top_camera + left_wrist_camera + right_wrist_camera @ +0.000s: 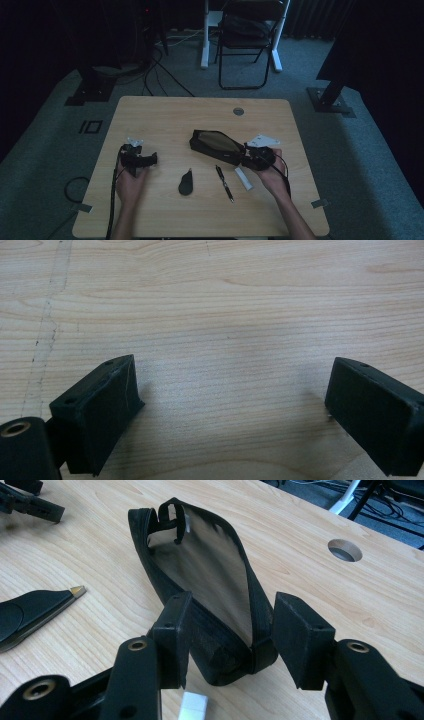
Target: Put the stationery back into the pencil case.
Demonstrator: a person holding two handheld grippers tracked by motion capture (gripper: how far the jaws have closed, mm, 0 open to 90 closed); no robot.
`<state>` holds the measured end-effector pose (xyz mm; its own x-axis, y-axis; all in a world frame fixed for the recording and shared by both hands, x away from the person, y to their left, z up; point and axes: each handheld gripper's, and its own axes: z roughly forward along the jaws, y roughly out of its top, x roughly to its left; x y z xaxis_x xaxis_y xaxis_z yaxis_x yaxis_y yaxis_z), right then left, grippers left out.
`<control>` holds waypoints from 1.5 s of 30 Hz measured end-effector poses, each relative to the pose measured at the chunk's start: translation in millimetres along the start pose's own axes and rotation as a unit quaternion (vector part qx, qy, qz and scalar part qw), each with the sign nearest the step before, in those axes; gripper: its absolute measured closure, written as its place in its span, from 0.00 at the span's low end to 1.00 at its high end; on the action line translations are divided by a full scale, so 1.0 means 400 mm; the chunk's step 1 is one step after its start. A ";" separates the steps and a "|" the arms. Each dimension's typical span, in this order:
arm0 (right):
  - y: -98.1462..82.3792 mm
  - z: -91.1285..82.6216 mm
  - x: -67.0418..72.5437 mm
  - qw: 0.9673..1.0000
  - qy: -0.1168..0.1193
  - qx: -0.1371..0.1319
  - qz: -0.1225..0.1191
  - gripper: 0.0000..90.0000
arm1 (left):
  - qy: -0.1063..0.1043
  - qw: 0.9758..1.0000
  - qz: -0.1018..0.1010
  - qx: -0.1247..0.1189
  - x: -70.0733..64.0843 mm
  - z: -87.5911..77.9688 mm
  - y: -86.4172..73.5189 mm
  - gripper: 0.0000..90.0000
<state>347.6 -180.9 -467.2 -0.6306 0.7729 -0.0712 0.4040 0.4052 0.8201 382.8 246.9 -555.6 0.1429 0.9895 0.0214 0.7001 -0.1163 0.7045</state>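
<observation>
A black zip pouch (215, 145) lies open in the middle of the wooden table (165, 112), its tan lining (210, 565) showing. My right gripper (248, 155) is at the pouch's right end. In the right gripper view its jaws stand on both sides of that near end (232, 615), and the pads press on the fabric. At the left side of the table, my left gripper (151, 160) rests well away from the pouch. Its jaws are spread wide over bare wood (232, 385) with nothing between them.
In front of the pouch lie a black pen (224, 183), a white eraser (244, 178) (194, 706) and a flat black tool with a brass tip (186, 183) (30, 612). A cable hole (238, 111) is near the far edge. A folding chair (247, 40) stands beyond the table.
</observation>
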 end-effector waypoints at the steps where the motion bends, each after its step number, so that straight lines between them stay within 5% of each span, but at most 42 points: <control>1: -0.002 -0.001 0.001 1.000 0.001 0.000 0.000 0.57 | 0.000 1.000 0.000 0.000 0.000 0.000 0.000 0.08; 45: -0.098 0.031 0.022 0.999 0.005 0.040 0.006 0.61 | 0.000 1.000 0.000 0.000 0.000 0.000 0.000 0.08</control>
<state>334.3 -184.0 -507.1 -0.6323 0.7727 -0.0553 0.4626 0.4339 0.7731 382.7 246.9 -555.6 0.1429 0.9895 0.0213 0.7000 -0.1162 0.7046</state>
